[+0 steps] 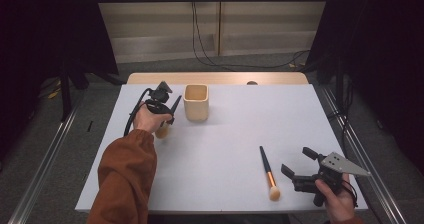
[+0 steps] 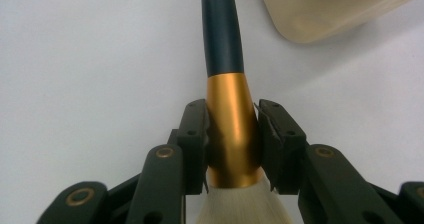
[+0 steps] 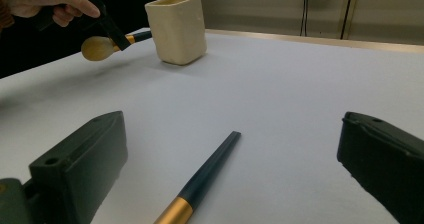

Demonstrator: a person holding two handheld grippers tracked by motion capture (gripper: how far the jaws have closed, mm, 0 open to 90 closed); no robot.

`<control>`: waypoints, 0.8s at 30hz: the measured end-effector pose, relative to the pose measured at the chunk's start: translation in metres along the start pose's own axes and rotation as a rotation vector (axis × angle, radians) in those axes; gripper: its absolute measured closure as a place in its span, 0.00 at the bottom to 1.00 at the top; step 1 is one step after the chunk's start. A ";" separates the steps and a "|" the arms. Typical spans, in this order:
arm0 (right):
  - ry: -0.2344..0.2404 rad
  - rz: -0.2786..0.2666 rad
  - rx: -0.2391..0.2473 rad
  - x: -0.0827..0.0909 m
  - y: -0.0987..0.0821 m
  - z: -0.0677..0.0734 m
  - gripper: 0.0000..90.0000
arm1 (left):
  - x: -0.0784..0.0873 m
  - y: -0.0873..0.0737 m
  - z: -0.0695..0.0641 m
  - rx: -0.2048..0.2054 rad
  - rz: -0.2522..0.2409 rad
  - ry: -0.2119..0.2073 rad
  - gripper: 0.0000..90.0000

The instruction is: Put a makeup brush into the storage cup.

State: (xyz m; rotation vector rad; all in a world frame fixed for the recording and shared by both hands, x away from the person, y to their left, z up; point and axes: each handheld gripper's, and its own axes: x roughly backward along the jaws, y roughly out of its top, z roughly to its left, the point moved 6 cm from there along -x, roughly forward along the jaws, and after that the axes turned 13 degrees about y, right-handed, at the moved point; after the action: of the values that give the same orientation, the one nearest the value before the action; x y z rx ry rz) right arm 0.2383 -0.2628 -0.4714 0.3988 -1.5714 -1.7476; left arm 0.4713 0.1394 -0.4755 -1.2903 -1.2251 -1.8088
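Observation:
My left gripper hangs just above the table's far left part, left of a cream square cup. It is shut on a makeup brush. In the left gripper view the jaws clamp the brush's gold ferrule, with the dark handle pointing away toward the cup. A second brush lies flat at the front right, bristles toward me. My right gripper rests open just right of it; in the right gripper view its handle lies between the wide-apart jaws, untouched.
The white table ends close behind the cup, with a wooden strip beyond it. Cables hang at the back wall. An orange sleeve crosses the front left. The other hand with its brush shows far left in the right gripper view.

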 end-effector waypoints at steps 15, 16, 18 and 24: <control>-0.003 -0.001 -0.001 0.000 0.000 0.000 0.00 | 0.012 -0.007 0.012 0.016 -0.138 -0.024 0.73; -0.004 -0.001 -0.002 0.000 0.000 0.000 0.00 | 0.014 -0.007 0.012 0.016 -0.151 -0.028 0.73; -0.004 -0.001 -0.001 0.000 0.000 0.000 0.00 | 0.017 -0.007 0.012 0.016 -0.177 -0.037 0.73; -0.005 0.000 0.000 0.000 0.000 0.000 0.00 | 0.025 -0.009 0.013 0.023 -0.253 -0.050 0.73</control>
State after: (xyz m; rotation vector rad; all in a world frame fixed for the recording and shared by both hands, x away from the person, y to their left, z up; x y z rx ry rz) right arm 0.2385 -0.2631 -0.4713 0.3946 -1.5744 -1.7502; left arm 0.4600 0.1557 -0.4533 -1.2188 -1.4886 -1.9388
